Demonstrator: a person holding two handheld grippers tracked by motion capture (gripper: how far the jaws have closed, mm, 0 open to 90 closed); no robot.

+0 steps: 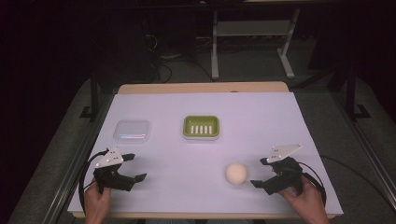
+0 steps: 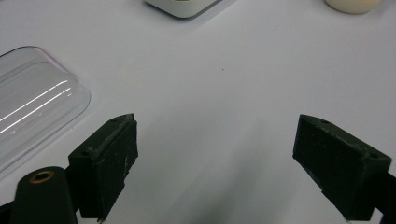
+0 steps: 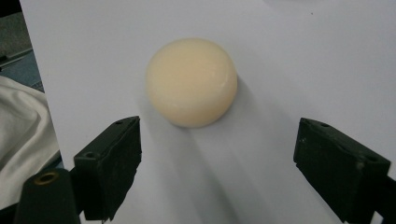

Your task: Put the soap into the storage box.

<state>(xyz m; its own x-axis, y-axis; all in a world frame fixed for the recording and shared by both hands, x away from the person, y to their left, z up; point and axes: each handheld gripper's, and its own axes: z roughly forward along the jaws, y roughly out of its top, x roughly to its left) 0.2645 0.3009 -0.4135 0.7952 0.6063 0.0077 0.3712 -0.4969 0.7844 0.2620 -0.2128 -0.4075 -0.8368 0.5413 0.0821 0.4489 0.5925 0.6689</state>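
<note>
Judging by the layout, nothing is yet grasped: both the left gripper [image 1: 131, 167] and right gripper [image 1: 259, 171] are held wide open and empty, the round soap [image 1: 236, 173] untouched beside the green dish [image 1: 201, 127].

This looks like a lab or test room. The surface [image 1: 205, 154] at centre frame is covered by a plain white sheet, with its wooden edge showing at the top. Beyond it, the upper frame is dark, with loose cables [image 1: 161, 58] on grey carpet and a white metal frame [image 1: 252, 42].
</note>
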